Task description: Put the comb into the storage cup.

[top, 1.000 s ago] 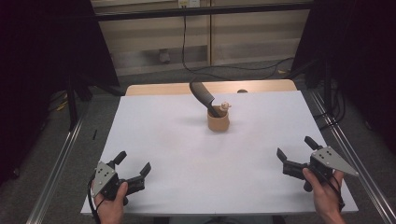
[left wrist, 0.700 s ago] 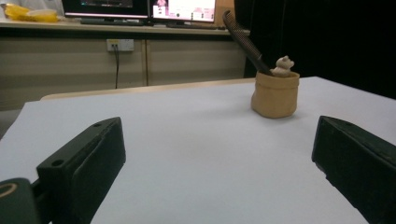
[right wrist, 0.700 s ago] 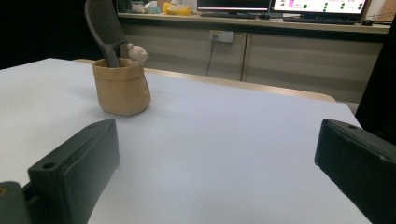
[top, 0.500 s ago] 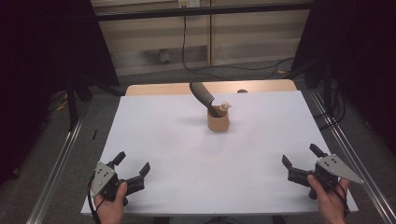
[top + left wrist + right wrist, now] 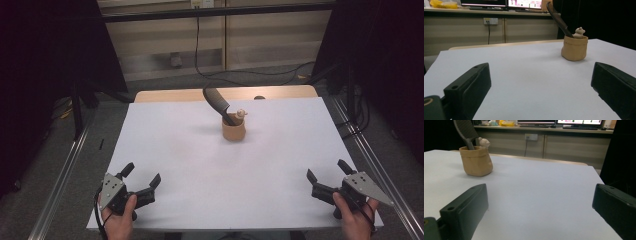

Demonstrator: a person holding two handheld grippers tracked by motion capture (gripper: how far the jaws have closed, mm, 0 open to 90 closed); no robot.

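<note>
My left gripper and right gripper both gape wide, holding nothing. Well ahead, between them on the counter, stands the tan pot, a dark comb leaning in it.

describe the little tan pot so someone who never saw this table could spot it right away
Start at the white table and look toward its far side, a little right of centre, well ahead of both tongs. The tan pot stands there alone, soft-walled like a rolled paper bag. A dark comb leans out of its top beside a small pale figurine.
</note>
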